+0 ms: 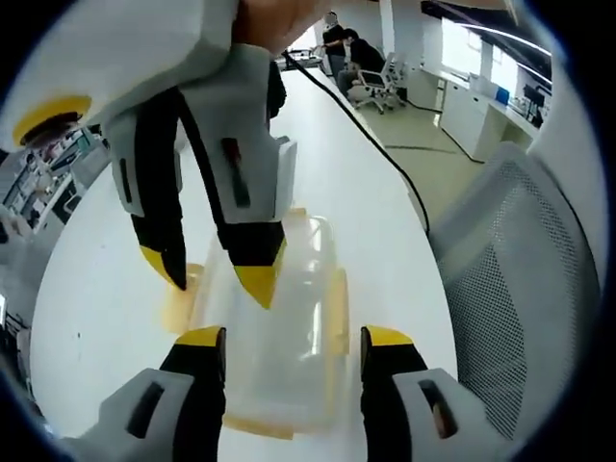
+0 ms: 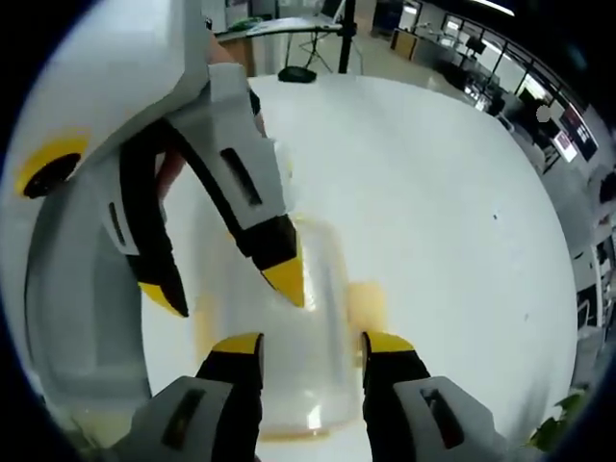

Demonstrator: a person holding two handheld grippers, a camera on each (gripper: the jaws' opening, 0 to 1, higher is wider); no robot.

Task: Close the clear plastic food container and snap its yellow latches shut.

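Note:
A clear plastic food container [image 1: 289, 327] lies on the white table [image 1: 106, 318], its lid on top and blurred. Yellow latches show on its sides: one on the left [image 1: 179, 300], one on the right [image 1: 338, 310] and one at the near end [image 1: 258, 425]. My left gripper [image 1: 294, 337] hangs open just above the container's near end. My right gripper [image 1: 212, 274] comes in from the top left, open, its yellow tips over the lid and the left latch. In the right gripper view, the right gripper [image 2: 313, 344] stands open over the container [image 2: 313, 385], with the left gripper [image 2: 225, 287] open opposite it.
A grey mesh office chair [image 1: 525, 289] stands close to the table's right edge. A black cable [image 1: 385, 144] runs along the table toward the far end, where people sit on chairs [image 1: 371, 82]. A black stand base [image 2: 306, 72] sits on the table in the right gripper view.

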